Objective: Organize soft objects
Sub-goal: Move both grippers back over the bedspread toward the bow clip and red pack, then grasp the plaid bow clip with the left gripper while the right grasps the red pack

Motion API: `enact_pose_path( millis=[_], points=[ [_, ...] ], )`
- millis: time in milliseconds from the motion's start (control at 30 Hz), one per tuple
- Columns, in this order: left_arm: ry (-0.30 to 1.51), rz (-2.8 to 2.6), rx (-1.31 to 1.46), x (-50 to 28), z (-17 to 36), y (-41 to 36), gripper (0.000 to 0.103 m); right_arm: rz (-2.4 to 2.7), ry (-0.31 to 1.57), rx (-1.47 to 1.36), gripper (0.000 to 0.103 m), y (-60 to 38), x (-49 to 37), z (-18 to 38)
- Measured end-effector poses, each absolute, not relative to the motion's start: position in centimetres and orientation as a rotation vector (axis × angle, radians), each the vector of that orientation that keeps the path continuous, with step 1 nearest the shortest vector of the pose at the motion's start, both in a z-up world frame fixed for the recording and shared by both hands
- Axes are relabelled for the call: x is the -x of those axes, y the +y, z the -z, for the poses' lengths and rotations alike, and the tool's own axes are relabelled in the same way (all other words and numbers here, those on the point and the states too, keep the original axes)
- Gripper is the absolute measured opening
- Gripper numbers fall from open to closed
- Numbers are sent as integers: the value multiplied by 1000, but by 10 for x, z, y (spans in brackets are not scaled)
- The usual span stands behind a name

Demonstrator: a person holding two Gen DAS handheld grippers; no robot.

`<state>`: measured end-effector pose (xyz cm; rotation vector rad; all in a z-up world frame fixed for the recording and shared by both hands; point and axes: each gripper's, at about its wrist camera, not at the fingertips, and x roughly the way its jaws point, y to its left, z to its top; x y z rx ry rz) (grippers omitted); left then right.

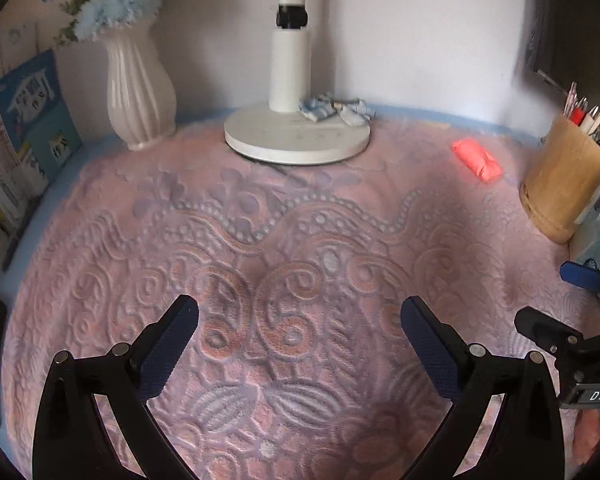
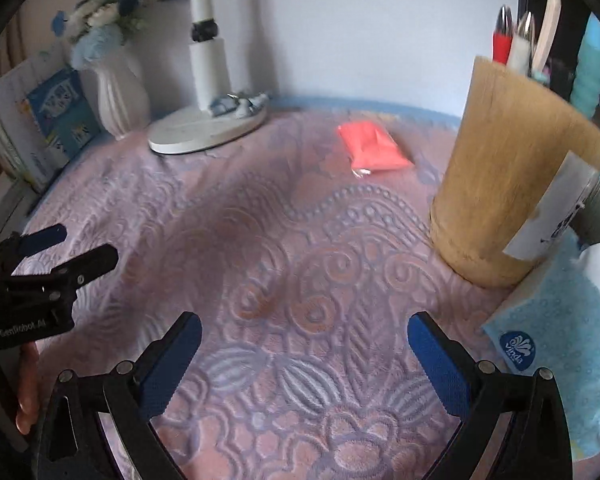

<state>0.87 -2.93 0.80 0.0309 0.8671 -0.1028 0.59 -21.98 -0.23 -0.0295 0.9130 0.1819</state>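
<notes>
Here, both tools hang over a pink embossed cloth (image 1: pixel 300 240) with nothing between their jaws: the left gripper (image 1: pixel 300 316) stands wide, and so does the right gripper (image 2: pixel 305 330). The likely soft object, a coral pouch (image 2: pixel 370 146), lies flat near the far edge of the cloth, between the lamp base (image 2: pixel 208 130) and the wooden pen cup (image 2: pixel 516 176), well apart from both tools. The right gripper seems nearer, so a good approach would come from the open cloth side, straddle the narrow width, close gently and steer clear of the cup
</notes>
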Motion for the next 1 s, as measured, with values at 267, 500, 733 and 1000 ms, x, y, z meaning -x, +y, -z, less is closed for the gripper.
enact_pose_path(
  millis=[267, 500, 733, 1000],
  points=[
    [954, 64, -48, -21, 8, -33, 103, -125, 978, 71, 103, -218, -18, 16],
    [996, 127, -81, -41, -24, -37, 101, -195, 1103, 51, 103, -210, -48, 0],
    [813, 210, -30, -114, -90, -41, 101, -125, 1127, 201, 97, -180, -124, -48],
    [921, 195, 51, -195, -65, -62, 100, -50, 1286, 269, 87, -168, -202, -50]
  ],
)
